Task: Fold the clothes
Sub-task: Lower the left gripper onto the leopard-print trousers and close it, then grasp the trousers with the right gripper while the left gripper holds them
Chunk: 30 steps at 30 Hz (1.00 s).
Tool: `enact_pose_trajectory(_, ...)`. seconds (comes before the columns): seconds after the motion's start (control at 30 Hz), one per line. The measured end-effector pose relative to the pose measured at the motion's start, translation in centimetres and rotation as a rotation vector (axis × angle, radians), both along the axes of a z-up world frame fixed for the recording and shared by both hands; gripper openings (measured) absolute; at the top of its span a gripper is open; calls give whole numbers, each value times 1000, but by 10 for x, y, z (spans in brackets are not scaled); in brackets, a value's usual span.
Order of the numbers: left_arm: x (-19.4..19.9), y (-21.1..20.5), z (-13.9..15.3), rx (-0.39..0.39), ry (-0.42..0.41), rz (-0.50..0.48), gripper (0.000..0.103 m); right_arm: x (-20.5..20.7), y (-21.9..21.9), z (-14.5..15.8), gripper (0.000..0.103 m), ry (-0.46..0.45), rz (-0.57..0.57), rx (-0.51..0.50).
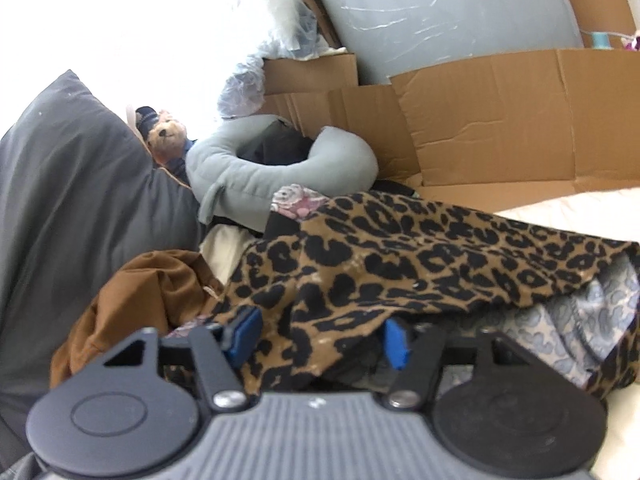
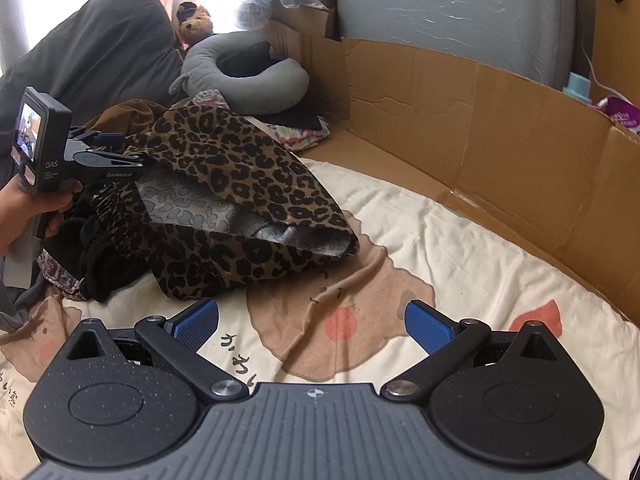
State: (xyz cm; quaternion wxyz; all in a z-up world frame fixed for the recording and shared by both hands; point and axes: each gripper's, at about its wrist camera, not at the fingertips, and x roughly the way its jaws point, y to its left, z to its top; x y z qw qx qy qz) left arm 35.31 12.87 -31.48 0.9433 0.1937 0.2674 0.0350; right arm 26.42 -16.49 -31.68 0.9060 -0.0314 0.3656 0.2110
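Observation:
A leopard-print garment [image 1: 400, 256] [image 2: 248, 176] lies bunched on the bed, its pale grey inner side showing through a gap. My left gripper [image 1: 320, 338] [image 2: 140, 160] is at the garment's left edge. Its blue pads stand apart, with a fold of the fabric hanging between them and over the right finger. A hand [image 2: 24, 208] holds this gripper. My right gripper [image 2: 312, 328] hovers open over the printed bedsheet [image 2: 440, 248], a short way in front of the garment, with nothing between its fingers.
A brown garment [image 1: 140, 292] and black clothes [image 2: 104, 268] are piled left of the leopard one. Behind sit a grey U-shaped cushion [image 2: 256, 92], a teddy bear [image 2: 196, 20] and a dark pillow [image 2: 100, 40]. Cardboard [image 2: 480, 120] walls the bed's far and right sides.

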Motion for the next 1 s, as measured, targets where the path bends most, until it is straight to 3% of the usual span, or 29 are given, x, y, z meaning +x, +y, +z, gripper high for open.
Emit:
enact_pose_trajectory(0.07, -2, -1, 1, -27, -5, -6, 22, 1, 2, 0, 101, 0, 11, 5)
enact_pose_trajectory(0.13, -5, -2, 3, -55, -9, -13, 9, 1, 5, 1, 101, -13, 22, 9)
enact_pose_trajectory(0.3, -18, -10, 11, -129, -28, -45, 5, 1, 14, 5, 87, -37, 48, 14)
enact_pose_trajectory(0.77, -71, -41, 48, -381, -40, -119, 4, 1, 43, 16, 83, -91, 124, 30)
enact_pose_trajectory(1.0, -96, -54, 54, -430, 1, -152, 4, 5, 67, 14, 69, -126, 181, 26)
